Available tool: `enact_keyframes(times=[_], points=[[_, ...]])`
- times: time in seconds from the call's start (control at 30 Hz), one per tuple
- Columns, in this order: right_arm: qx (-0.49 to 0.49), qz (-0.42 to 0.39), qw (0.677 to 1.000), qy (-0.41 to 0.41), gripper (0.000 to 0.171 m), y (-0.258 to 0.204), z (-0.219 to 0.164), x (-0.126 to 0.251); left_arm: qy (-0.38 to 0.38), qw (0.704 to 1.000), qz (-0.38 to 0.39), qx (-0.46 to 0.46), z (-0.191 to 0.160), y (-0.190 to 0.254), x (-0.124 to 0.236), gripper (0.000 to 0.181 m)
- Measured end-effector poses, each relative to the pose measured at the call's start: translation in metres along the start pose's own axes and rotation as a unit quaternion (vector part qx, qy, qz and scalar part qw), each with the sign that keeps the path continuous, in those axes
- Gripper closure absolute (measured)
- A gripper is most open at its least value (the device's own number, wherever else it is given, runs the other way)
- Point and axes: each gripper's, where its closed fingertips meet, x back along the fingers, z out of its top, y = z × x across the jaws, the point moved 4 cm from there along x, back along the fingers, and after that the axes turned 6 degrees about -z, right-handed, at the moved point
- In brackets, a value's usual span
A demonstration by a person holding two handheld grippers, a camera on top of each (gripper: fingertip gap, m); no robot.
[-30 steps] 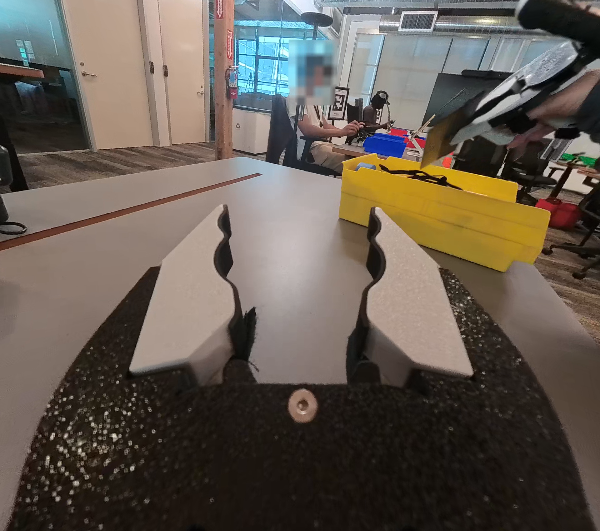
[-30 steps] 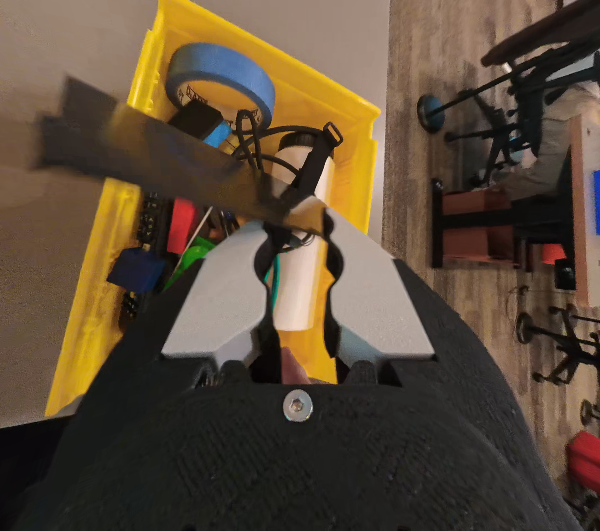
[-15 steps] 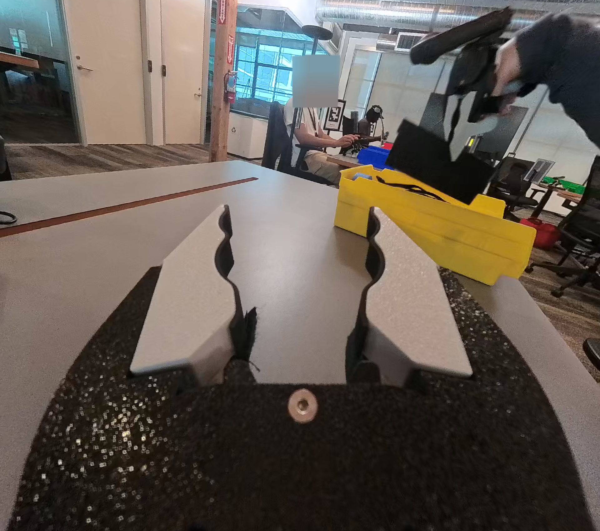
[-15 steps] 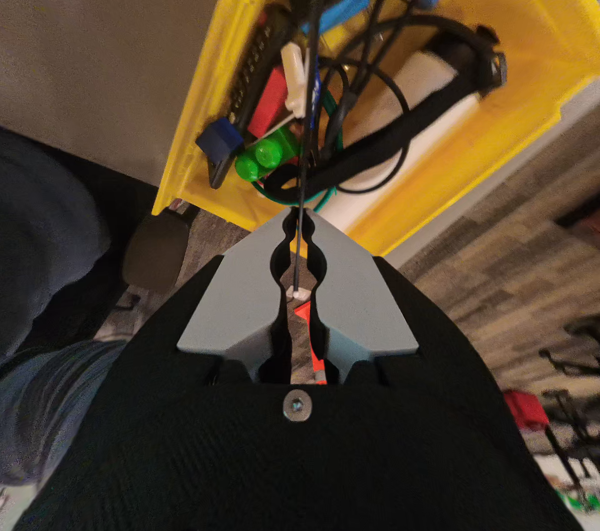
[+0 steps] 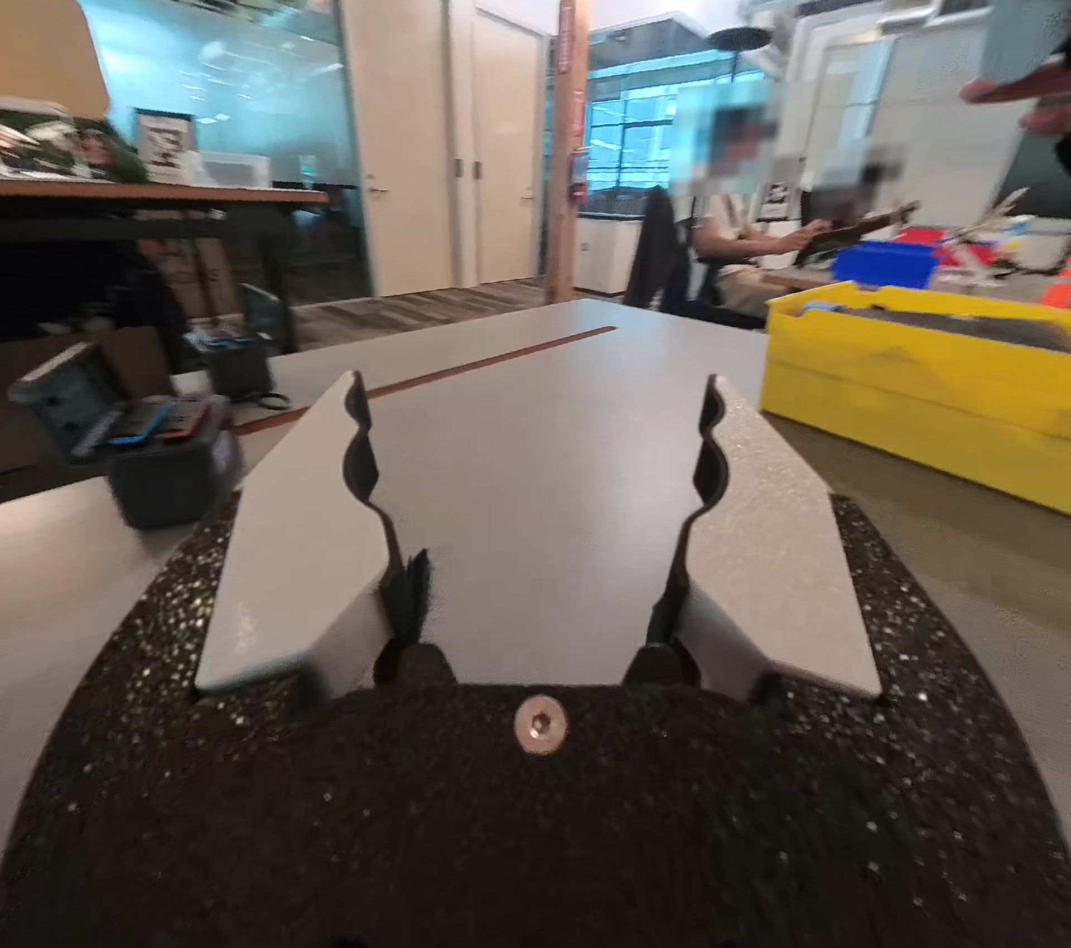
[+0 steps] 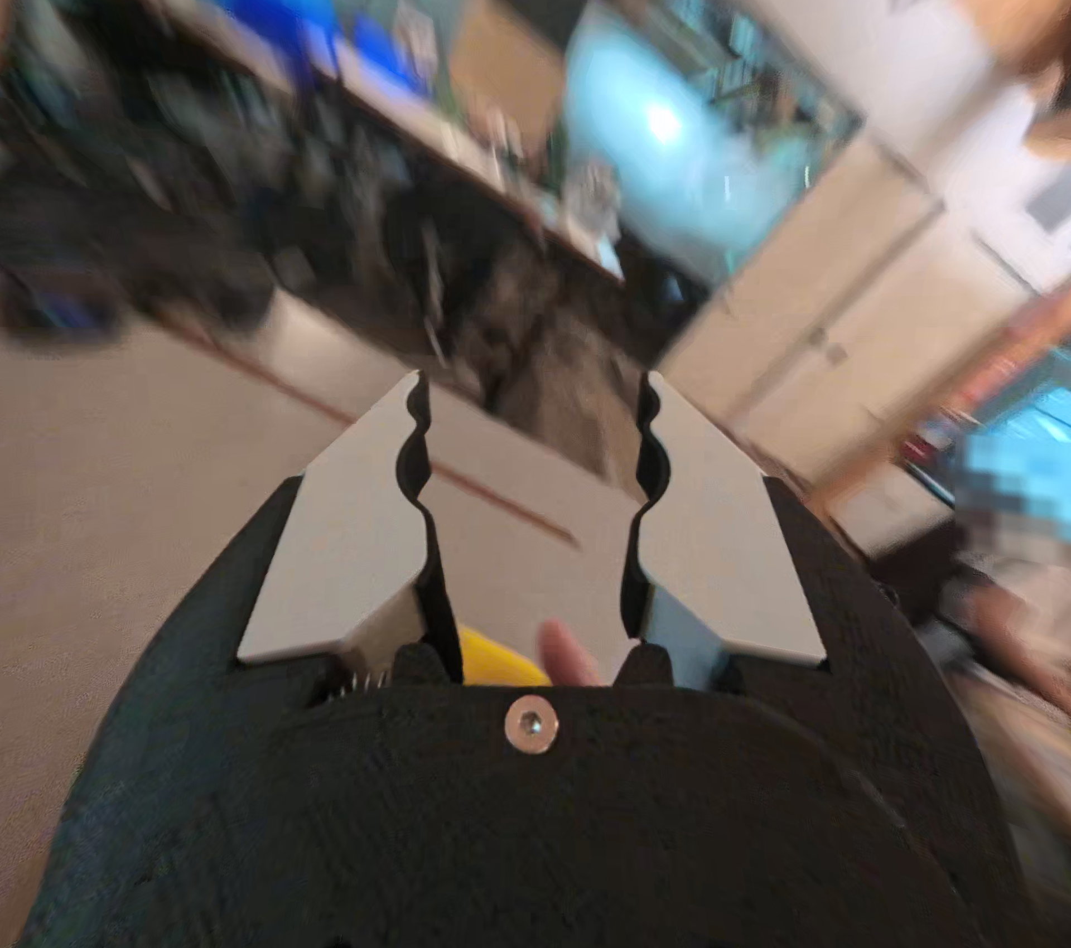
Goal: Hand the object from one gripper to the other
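Both wrist views face the grey table [image 5: 521,456] (low).

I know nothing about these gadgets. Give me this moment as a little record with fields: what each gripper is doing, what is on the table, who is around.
left gripper: open, empty, low over the table
right gripper: open, empty; view badly blurred
table: grey, with a thin brown stripe
yellow bin: on the table, right of the left gripper; a dark flat thing lies across its top
black case: lid open, at the table's left edge
people: seated at a desk behind the bin
object to hand over: not held by either gripper
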Motion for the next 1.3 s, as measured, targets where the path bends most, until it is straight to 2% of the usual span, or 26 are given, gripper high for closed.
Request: enact_keyframes(times=[0.07,0.13,0.23,0.33,0.43,0.53,0.63,0.7,0.83,0.9,0.97,1.03,1.1,1.17,1.3], points=[[-0.093,0.015,0.993,0.075,0.08,-0.044,-0.004,0.002,-0.001,0.999,0.034,-0.026,0.002,-0.004,0.002,0.059],[-0.126,0.027,0.989,0.076,0.06,-0.087,-0.031,-0.005,-0.001,0.998,0.052,-0.04,0.003,-0.005,0.002,0.05],[-0.141,0.03,0.988,0.062,0.042,-0.135,-0.07,-0.012,-0.006,0.997,0.061,-0.051,0.002,-0.005,0.001,0.037],[-0.144,-0.004,0.987,0.077,0.041,-0.155,-0.093,-0.008,-0.014,0.996,0.061,-0.068,0.002,-0.001,-0.001,0.033],[-0.118,-0.012,0.987,0.104,0.043,-0.163,-0.092,-0.002,-0.018,0.994,0.057,-0.094,0.005,0.006,-0.002,0.037],[-0.06,-0.006,0.992,0.111,0.051,-0.172,-0.097,0.002,-0.026,0.991,0.039,-0.122,0.009,0.017,-0.002,0.052],[-0.061,0.0,0.993,0.101,0.055,-0.175,-0.101,-0.001,-0.021,0.988,0.041,-0.151,0.034,0.027,0.006,0.068],[-0.069,0.007,0.993,0.093,0.056,-0.175,-0.105,-0.003,-0.011,0.986,0.079,-0.144,0.065,0.026,0.024,0.084],[-0.093,0.009,0.991,0.095,0.059,-0.172,-0.105,-0.003,-0.05,0.97,0.195,-0.138,0.116,-0.006,0.09,0.098],[-0.097,0.012,0.991,0.092,0.06,-0.172,-0.106,-0.005,-0.1,0.952,0.265,-0.117,0.127,-0.041,0.133,0.1],[-0.097,0.017,0.991,0.089,0.061,-0.174,-0.107,-0.007,-0.189,0.927,0.316,-0.071,0.119,-0.081,0.177,0.105],[-0.096,0.022,0.991,0.086,0.062,-0.176,-0.108,-0.008,-0.302,0.892,0.335,0.005,0.091,-0.114,0.217,0.116],[-0.093,0.027,0.992,0.084,0.063,-0.178,-0.109,-0.008,-0.395,0.849,0.344,0.068,0.059,-0.134,0.252,0.119],[-0.092,0.03,0.992,0.082,0.064,-0.179,-0.109,-0.009,-0.465,0.807,0.355,0.079,0.034,-0.144,0.279,0.125],[-0.09,0.035,0.992,0.079,0.064,-0.18,-0.11,-0.009,-0.575,0.728,0.372,0.022,0.001,-0.145,0.309,0.132]])
